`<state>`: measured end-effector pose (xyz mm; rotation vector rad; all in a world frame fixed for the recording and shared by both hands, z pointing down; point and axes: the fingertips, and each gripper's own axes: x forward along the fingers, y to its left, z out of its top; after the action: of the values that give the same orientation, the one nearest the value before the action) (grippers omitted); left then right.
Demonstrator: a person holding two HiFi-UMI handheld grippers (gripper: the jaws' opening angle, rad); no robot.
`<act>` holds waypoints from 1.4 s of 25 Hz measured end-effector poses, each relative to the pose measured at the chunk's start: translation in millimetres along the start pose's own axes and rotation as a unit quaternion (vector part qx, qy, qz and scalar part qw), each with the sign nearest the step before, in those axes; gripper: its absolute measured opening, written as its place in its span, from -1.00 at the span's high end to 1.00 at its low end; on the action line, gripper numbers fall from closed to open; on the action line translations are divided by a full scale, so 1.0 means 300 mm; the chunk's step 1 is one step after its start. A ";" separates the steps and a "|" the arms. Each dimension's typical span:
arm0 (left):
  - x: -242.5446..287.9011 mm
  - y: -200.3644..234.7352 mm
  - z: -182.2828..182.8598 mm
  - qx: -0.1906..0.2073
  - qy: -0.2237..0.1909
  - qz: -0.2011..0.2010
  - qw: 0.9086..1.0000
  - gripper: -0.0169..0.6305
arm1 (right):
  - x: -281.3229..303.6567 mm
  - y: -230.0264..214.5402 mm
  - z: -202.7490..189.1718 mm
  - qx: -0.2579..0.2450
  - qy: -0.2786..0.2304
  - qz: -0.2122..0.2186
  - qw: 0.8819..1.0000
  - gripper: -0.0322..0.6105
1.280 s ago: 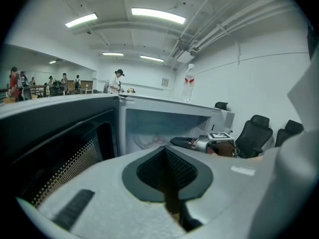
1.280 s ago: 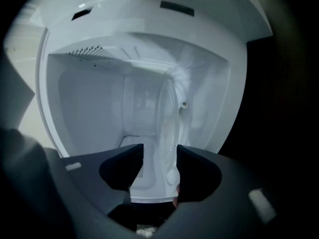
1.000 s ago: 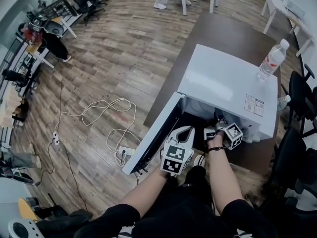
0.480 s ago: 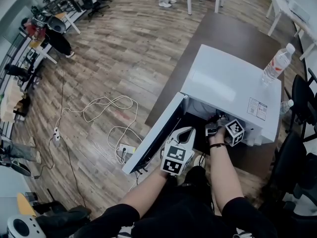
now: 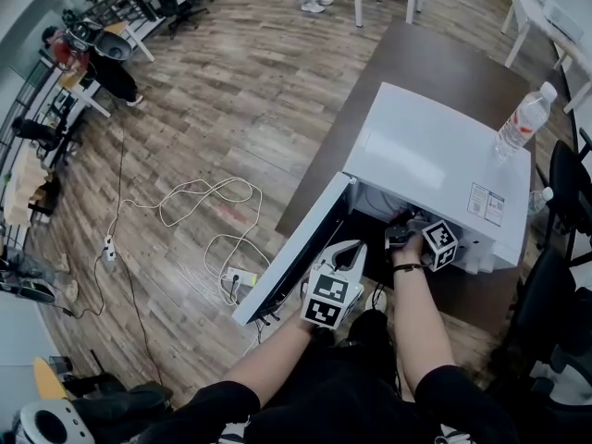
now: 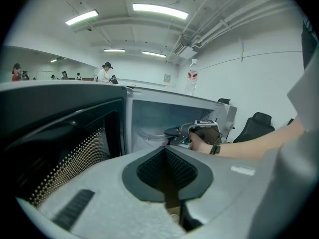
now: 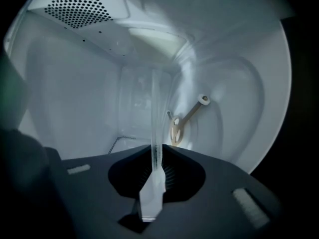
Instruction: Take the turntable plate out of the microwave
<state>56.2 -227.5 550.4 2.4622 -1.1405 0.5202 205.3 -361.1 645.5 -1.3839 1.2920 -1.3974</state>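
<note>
The white microwave (image 5: 435,155) stands on a brown table with its door (image 5: 296,252) swung open to the left. My right gripper (image 5: 407,225) reaches into the cavity. In the right gripper view the clear glass turntable plate (image 7: 155,128) shows edge-on, its rim running between the dark pads of the right gripper (image 7: 157,168). The jaws are closing and the pads press on the rim. Beyond it, the roller support (image 7: 187,116) lies on the cavity floor. My left gripper (image 5: 347,252) hangs outside, beside the door, shut and holding nothing; it (image 6: 167,156) faces the cavity (image 6: 149,118).
A water bottle (image 5: 520,123) stands on the microwave's top at the back right. Black office chairs (image 5: 560,183) crowd the right side. Cables and a power strip (image 5: 231,280) lie on the wooden floor to the left of the door.
The right gripper has slid slightly further into the microwave cavity. The left gripper has stayed beside the door.
</note>
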 end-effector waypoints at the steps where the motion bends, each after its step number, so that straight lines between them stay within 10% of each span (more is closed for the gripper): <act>1: -0.002 0.000 0.000 0.000 0.000 0.000 1.000 0.92 | -0.003 0.007 -0.005 -0.004 0.001 0.007 1.000 0.76; 35: -0.068 -0.042 0.120 0.027 -0.046 -0.017 0.998 0.92 | -0.332 0.133 -0.078 0.023 0.042 0.135 0.990 0.73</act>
<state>59.9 -224.2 507.5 2.5714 -1.1309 0.4375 188.5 -268.7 588.4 -1.0831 1.4335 -1.3018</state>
